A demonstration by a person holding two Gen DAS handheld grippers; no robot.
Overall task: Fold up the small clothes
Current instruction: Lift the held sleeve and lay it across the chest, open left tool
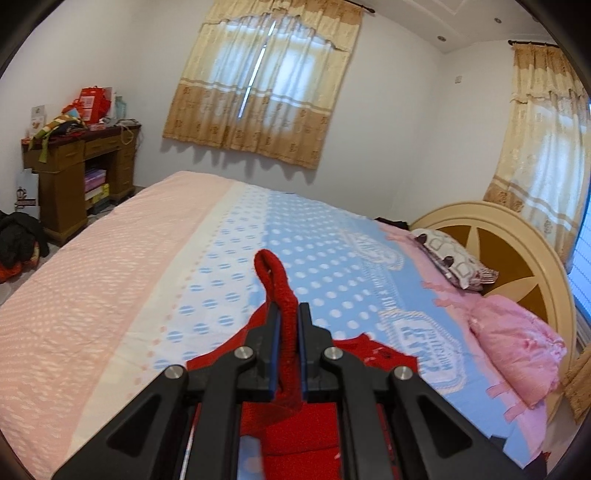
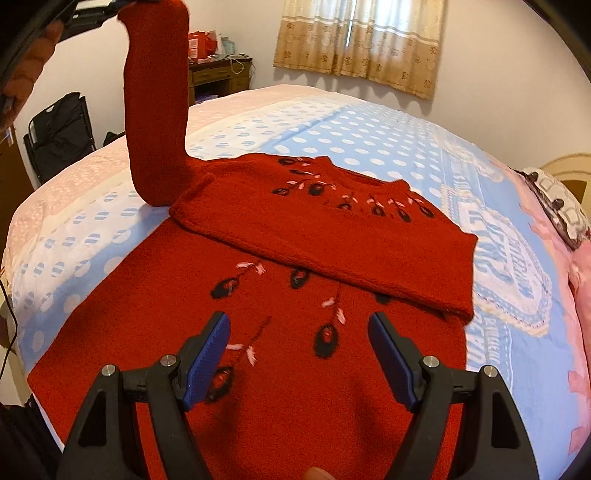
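Note:
A small red knitted sweater (image 2: 280, 332) with black and pink embroidery lies flat on the bed. One sleeve (image 2: 332, 251) is folded across its chest. The other sleeve (image 2: 155, 110) is lifted straight up at the left. My left gripper (image 1: 289, 314) is shut on that sleeve's cuff (image 1: 277, 284), which sticks out past the fingertips; the same gripper shows at the top left of the right wrist view (image 2: 122, 5). My right gripper (image 2: 299, 332) hovers open over the sweater's lower body, nothing between its blue pads (image 2: 207, 354).
The bed carries a pink, white and blue dotted cover (image 1: 258, 236). Pillows (image 1: 517, 350) lie by the round headboard (image 1: 517, 240) at the right. A wooden desk (image 1: 81, 162) with clutter stands at the far left; dark bags (image 2: 59, 133) sit beside the bed.

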